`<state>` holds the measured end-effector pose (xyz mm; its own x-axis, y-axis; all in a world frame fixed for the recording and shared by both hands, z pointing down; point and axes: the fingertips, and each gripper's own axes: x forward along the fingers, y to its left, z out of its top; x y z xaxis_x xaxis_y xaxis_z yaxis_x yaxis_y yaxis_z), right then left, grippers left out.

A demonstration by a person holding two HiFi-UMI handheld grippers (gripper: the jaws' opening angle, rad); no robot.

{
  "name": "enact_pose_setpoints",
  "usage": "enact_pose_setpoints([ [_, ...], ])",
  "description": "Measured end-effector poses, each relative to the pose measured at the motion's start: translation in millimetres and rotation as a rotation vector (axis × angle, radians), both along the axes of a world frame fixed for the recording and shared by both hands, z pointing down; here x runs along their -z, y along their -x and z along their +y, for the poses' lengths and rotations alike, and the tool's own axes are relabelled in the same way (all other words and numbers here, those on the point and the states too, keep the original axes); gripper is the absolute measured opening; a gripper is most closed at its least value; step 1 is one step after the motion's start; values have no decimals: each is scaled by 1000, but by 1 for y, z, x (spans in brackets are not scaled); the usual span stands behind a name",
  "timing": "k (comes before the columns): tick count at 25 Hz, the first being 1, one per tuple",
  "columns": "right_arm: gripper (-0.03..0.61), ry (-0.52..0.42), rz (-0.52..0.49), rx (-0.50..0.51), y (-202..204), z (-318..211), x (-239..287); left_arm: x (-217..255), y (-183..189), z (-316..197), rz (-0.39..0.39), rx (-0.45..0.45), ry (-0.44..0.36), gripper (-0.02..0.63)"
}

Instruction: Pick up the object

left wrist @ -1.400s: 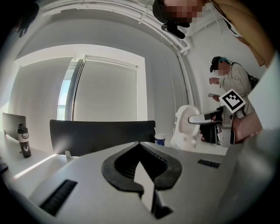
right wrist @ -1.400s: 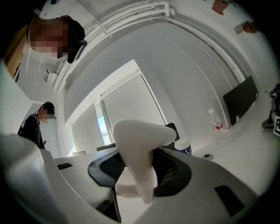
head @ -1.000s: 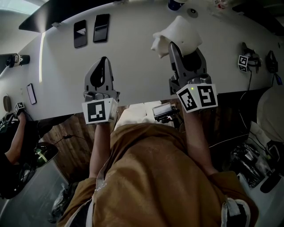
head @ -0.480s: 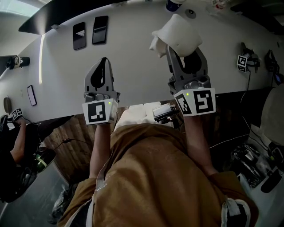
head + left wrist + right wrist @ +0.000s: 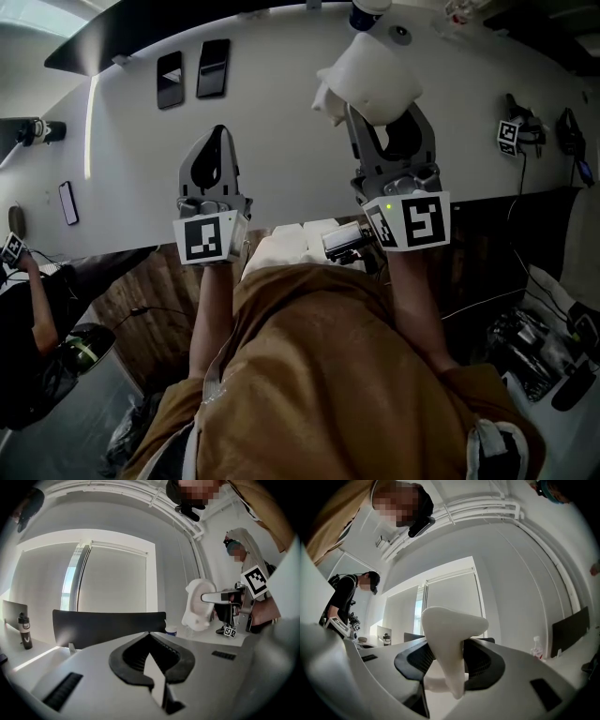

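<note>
The object [image 5: 370, 75] is a white, smooth, tooth-shaped lump. My right gripper [image 5: 388, 117] is shut on its lower part and holds it up over the far side of the white table [image 5: 281, 122]. In the right gripper view the object [image 5: 450, 639] stands pinched between the black pads [image 5: 412, 660], its broad top above them. My left gripper [image 5: 215, 142] hovers over the table's near half, shut and empty. Its tips meet in the left gripper view [image 5: 157, 686], where the held object [image 5: 199, 604] shows at the right.
Two dark phones [image 5: 170, 72] [image 5: 214, 62] lie at the table's far left and a third phone [image 5: 66, 199] near its left end. A bottle [image 5: 370, 9] stands beyond the held object. A marker cube with cables [image 5: 511, 134] sits at the right edge. Another person [image 5: 28, 291] is at the left.
My right gripper has carried the white object a little farther from me, toward the table's far side. The left gripper has barely moved. The person at the left has shifted.
</note>
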<state>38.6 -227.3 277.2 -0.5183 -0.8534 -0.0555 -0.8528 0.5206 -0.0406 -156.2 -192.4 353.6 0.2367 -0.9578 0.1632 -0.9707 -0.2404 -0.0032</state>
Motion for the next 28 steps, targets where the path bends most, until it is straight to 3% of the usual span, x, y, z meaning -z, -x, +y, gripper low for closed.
enact_pose_setpoints([
  [28, 190, -51, 85, -30, 4, 6, 10, 10, 14, 7, 32, 19, -19, -5],
])
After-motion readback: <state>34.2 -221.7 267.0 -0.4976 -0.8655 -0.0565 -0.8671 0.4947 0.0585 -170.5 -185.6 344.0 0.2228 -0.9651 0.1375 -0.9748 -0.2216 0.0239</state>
